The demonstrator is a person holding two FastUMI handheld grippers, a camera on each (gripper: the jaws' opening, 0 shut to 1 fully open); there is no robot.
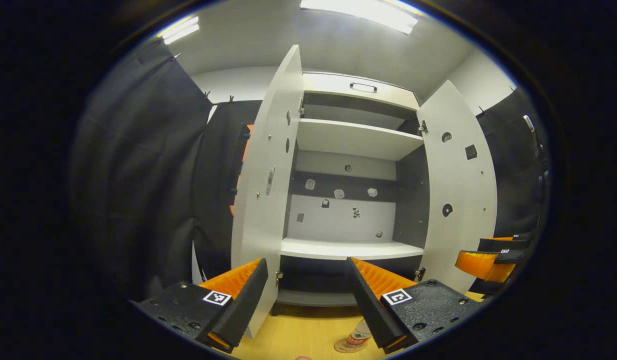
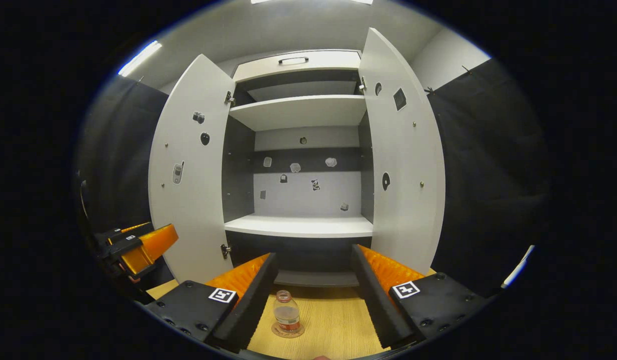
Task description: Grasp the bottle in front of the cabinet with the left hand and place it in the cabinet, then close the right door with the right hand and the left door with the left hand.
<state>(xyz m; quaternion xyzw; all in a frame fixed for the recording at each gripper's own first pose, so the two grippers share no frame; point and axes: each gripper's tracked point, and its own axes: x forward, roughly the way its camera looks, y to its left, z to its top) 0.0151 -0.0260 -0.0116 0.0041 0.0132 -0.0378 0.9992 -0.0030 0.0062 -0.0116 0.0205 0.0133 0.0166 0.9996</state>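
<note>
**Cabinet open, bottle on the floor before it**

Wooden flooring (image 1: 308, 335) is seen in the left gripper view, running up to a tall white cabinet (image 1: 351, 140) whose left door (image 1: 268, 185) and right door (image 1: 458, 190) are both swung wide. Bare shelves are shown inside. The left gripper (image 1: 308, 295) is held with its jaws spread wide and nothing between them. The bottle (image 1: 356, 339) is seen upright on the floor just in front of the cabinet, partly hidden behind one finger. The right gripper (image 1: 491, 257) is visible at the far right edge, beside the right door.

Black cloth is hung at both sides in the right gripper view. The right gripper (image 2: 313, 290) is likewise held wide open and empty. The bottle (image 2: 287, 312) is framed between its fingers, standing on the floor on a round mat, apart from both fingers and short of the cabinet (image 2: 298, 112). The left gripper (image 2: 138, 247) is seen low beside the left door (image 2: 188, 170); its opening cannot be judged there. The right door (image 2: 403, 165) is wide open.
</note>
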